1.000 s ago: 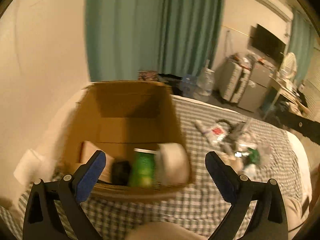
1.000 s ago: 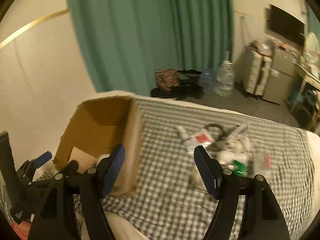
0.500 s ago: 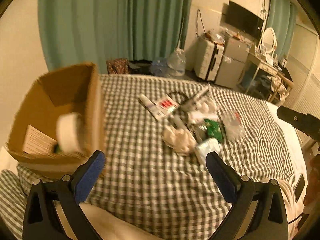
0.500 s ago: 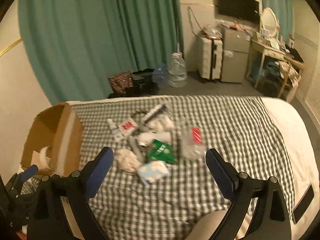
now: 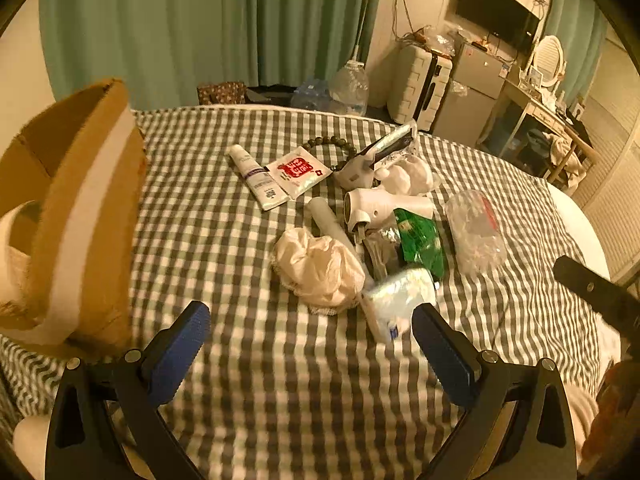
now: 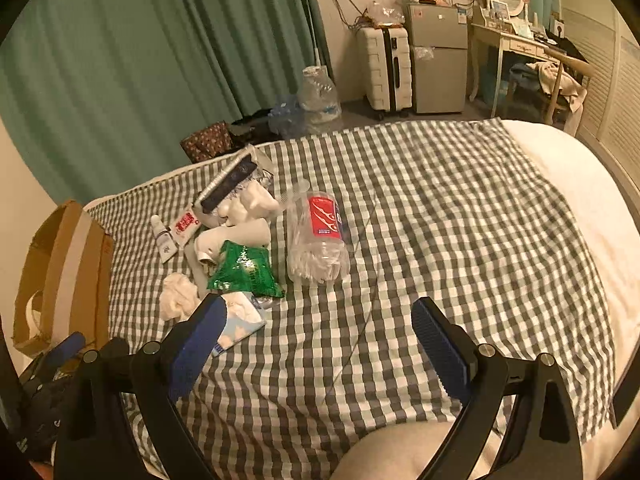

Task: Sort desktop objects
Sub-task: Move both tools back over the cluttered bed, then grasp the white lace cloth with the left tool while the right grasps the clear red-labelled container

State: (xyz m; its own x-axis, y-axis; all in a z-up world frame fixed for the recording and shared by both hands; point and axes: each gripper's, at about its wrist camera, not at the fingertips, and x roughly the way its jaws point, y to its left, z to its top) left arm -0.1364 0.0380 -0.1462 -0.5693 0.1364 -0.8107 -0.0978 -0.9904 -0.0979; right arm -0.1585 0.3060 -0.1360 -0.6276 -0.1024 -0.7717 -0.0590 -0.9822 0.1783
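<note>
Dim, warm amber indoor lighting.
Strong fisheye curvature and dark corner vignetting are seen; slight motion blur is present.

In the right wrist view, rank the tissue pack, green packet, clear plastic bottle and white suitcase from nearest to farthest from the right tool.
From the right tool:
1. Tissue pack, right by its left finger.
2. Green packet, just beyond the pack.
3. Clear plastic bottle, mid-bed, slightly farther.
4. White suitcase, across the room on the floor.
</note>
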